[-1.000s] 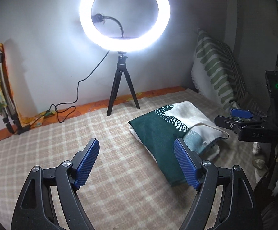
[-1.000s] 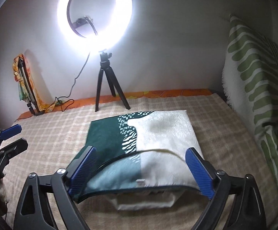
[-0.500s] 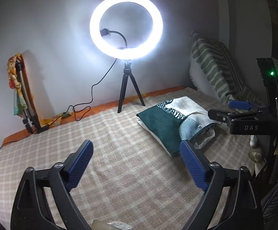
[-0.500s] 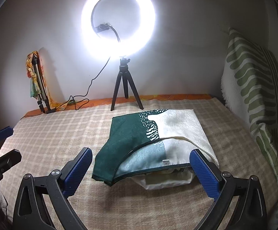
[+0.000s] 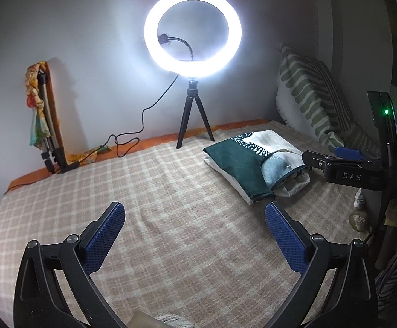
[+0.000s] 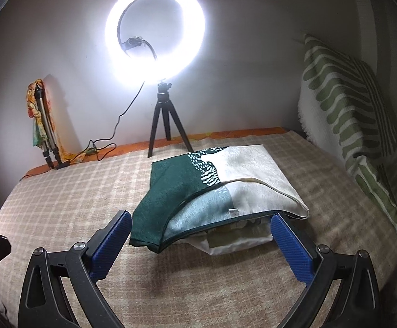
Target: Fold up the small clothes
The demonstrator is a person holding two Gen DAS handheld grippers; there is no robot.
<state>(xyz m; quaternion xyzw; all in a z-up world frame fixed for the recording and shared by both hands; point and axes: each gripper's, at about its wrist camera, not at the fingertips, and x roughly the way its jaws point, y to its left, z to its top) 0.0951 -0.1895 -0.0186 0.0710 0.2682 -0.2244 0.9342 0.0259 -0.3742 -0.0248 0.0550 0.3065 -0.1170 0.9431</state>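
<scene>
1. Blue ribbed pads line both tongs. The left gripper [image 5: 194, 227] has its jaws spread wide with nothing between them, hanging over bare checked cover.
2. The right gripper [image 6: 198, 235] is likewise spread wide and grips nothing; its pads sit either side of the near edge of the folded garment [image 6: 214, 183], whether touching the cloth or just above the cover I cannot tell.
3. From the left wrist view the right gripper [image 5: 335, 161] enters at 3 o'clock, its black body lettered "DAS", its tip at the garment's near-right end.
4. The folded garment [image 5: 242, 164] is dark green on one half and cream on the other, with a white patterned band between. It lies flat on the bedcover at 2 o'clock from the left gripper. Its top layer lifts at the near edge, showing a pale blue-green inner face and a small white label [image 6: 234, 212].
5. A beige and cream checked bedcover [image 6: 75, 191] spreads under everything, with an orange edge along the wall.
6. At 12 o'clock a lit ring light [image 6: 154, 32] stands on a black tripod [image 6: 165, 125] just behind the garment; its cable [image 6: 116, 128] trails down to 10 o'clock.
7. At 9 to 10 o'clock a folded stand [image 5: 48, 131] draped with a colourful scarf leans on the wall.
8. At 2 to 3 o'clock a green-striped cushion [image 6: 348, 114] rests against the wall.
</scene>
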